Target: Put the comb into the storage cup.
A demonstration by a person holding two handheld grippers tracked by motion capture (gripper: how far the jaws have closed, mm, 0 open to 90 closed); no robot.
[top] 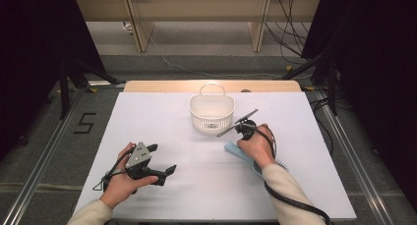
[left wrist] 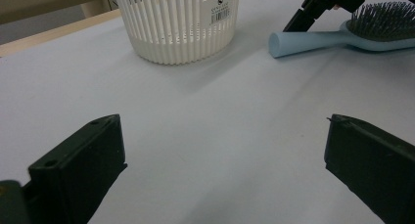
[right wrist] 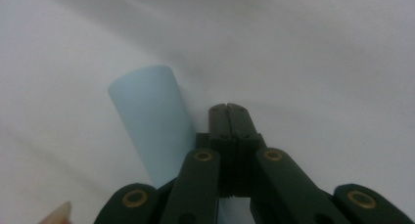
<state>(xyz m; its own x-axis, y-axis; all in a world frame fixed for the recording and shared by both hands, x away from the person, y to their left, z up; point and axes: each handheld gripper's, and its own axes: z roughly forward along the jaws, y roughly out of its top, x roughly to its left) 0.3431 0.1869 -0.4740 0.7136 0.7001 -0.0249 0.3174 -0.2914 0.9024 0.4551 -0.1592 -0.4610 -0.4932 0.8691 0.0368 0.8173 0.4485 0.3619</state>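
White tabletop [top: 162, 131] on a wooden bench, dark drapes both sides, grey floor with cables behind. Light blue hairbrush [left wrist: 342, 35] lies flat right of centre; from above the right hand [top: 258, 145] covers most of it, handle end [top: 230, 147] pokes out. Right gripper [right wrist: 228, 109] jaws pressed together, nothing between them, just beside the handle. Left gripper [top: 162, 158] jaws wide apart, empty, near-left. White slotted basket [top: 212, 112] sits just beyond the brush
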